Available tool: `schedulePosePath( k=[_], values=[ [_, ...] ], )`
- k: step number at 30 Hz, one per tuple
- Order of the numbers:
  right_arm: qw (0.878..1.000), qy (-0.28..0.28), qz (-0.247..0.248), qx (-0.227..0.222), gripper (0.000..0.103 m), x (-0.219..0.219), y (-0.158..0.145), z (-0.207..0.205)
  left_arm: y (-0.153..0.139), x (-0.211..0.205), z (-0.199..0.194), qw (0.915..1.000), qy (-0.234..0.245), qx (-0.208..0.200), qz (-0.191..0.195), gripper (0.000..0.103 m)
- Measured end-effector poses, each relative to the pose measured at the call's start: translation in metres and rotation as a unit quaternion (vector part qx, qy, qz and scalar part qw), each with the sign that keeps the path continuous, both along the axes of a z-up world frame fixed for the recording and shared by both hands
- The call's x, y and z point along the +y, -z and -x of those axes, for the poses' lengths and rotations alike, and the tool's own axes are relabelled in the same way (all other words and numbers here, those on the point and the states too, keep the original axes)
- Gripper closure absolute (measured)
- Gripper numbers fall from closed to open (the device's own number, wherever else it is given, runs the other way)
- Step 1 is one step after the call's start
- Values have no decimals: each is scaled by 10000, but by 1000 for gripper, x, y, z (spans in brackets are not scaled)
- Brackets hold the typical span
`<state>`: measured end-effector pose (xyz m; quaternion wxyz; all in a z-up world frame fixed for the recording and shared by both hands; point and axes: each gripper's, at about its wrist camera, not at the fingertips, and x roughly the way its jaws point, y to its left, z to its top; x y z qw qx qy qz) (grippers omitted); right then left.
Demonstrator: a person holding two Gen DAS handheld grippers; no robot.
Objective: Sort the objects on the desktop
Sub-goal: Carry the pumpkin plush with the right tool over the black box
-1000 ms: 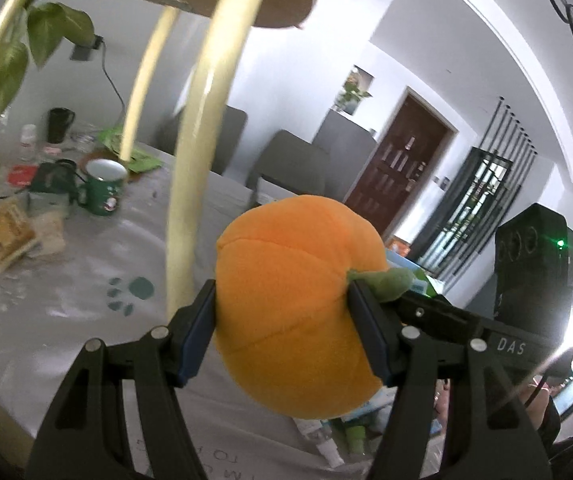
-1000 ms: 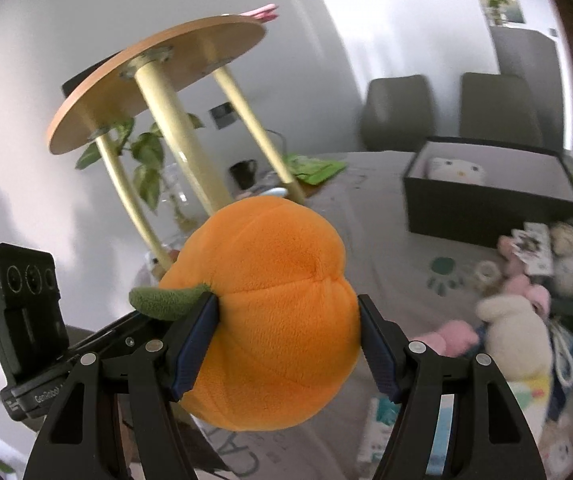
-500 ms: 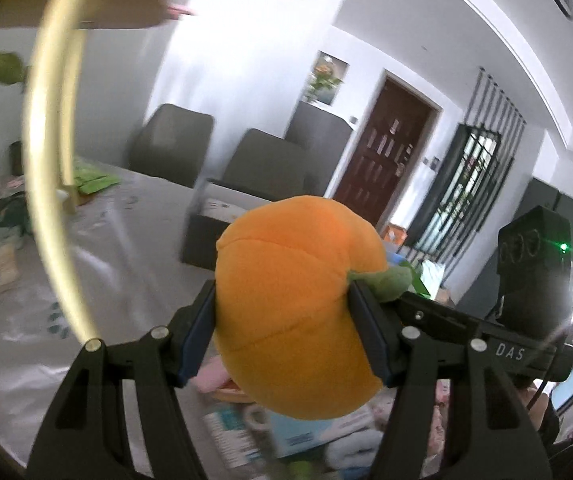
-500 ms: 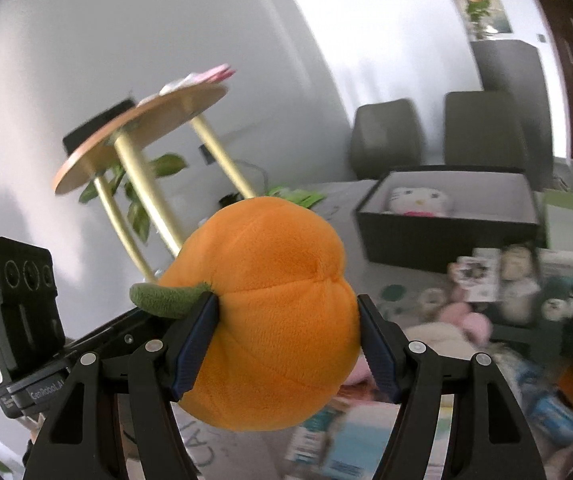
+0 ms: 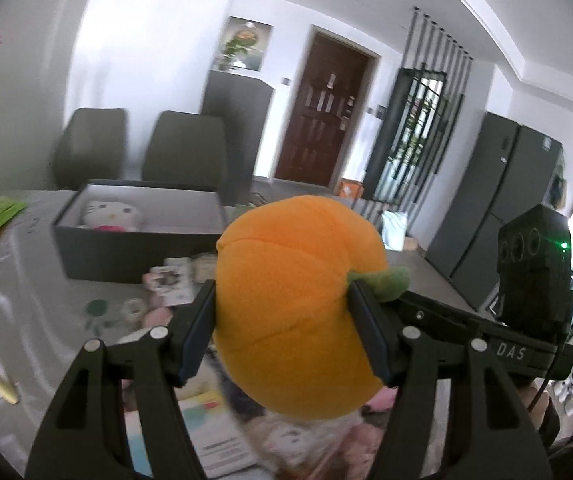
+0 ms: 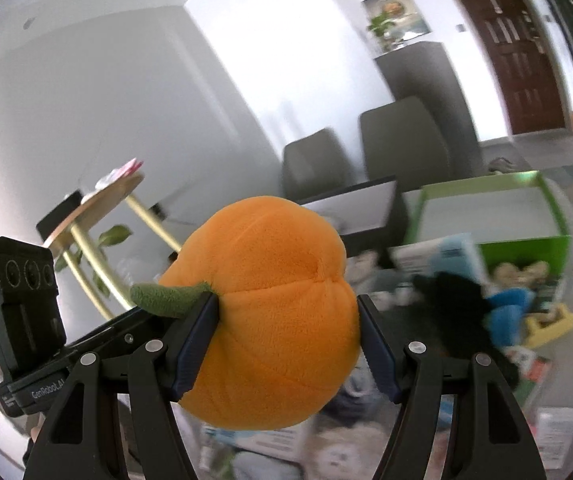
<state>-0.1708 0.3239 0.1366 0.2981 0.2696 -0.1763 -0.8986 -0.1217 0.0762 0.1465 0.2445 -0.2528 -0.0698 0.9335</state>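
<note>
Plush pumpkin (image 5: 294, 316) hides blurred, likely toy clutter.

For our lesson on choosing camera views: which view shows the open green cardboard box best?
The right wrist view: the open green cardboard box shows its pale inside and front wall. In the left wrist view I cannot find it; the orange plush pumpkin fills the middle.
</note>
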Motion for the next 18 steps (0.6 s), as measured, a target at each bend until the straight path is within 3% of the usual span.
schedulePosePath(
  k=[10,18],
  values=[
    [9979,633,127,-76,32,77,7,3,-2,65,32,9978,659,-29,117,39],
    [9944,1060,12,-20,32,93,-8,21,-11,79,62,9950,998,63,5,38]
  ],
)
